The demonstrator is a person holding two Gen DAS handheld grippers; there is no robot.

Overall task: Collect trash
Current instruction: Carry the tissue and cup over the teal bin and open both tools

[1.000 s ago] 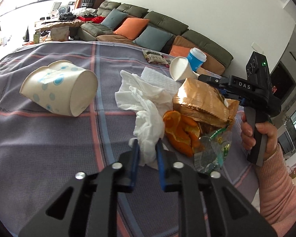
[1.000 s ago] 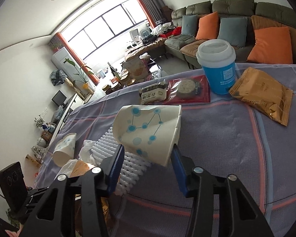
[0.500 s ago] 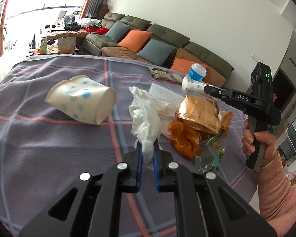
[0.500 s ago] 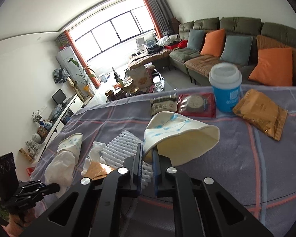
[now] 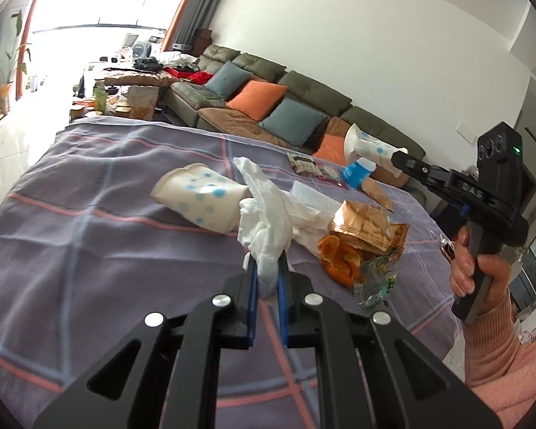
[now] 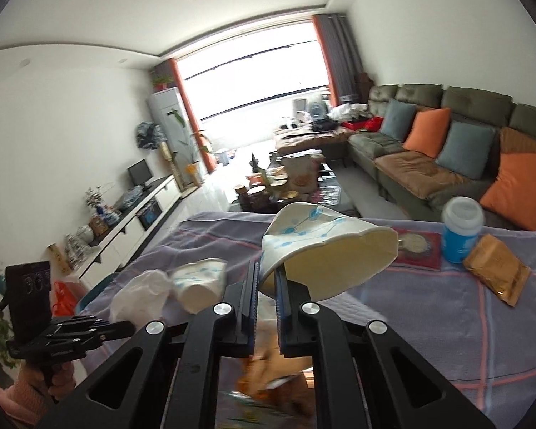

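Trash lies strewn over my worktop [image 5: 89, 236], which wears a purple cloth with pink and pale blue lines. My left claw [image 5: 267, 279] at the lower middle of the left wrist view is clamped on a crumpled white tissue [image 5: 268, 221], which rises from between the blue pads toward the centre of the frame. Just left of the tissue a dotted paper cup [image 5: 200, 196] lies on its side, its mouth turned toward the tissue. Right of the tissue sit a gold snack wrapper [image 5: 364, 228], orange peel [image 5: 337, 257] touching its lower edge, and a clear crinkled wrapper [image 5: 373, 280] below them.

My right claw [image 6: 266, 287] is clamped on the rim of a second paper cup [image 6: 325, 250], held clear of the cloth; in the left wrist view that same cup [image 5: 370, 148] shows at the upper right, at the tip of the right claw [image 5: 402, 159], with my right hand [image 5: 477, 271] around the grip at the right edge. In the right wrist view a blue cup with a white lid [image 6: 461, 230] stands at the right, beside another gold packet [image 6: 496, 273]. My left hand's grip shows at the lower left there.
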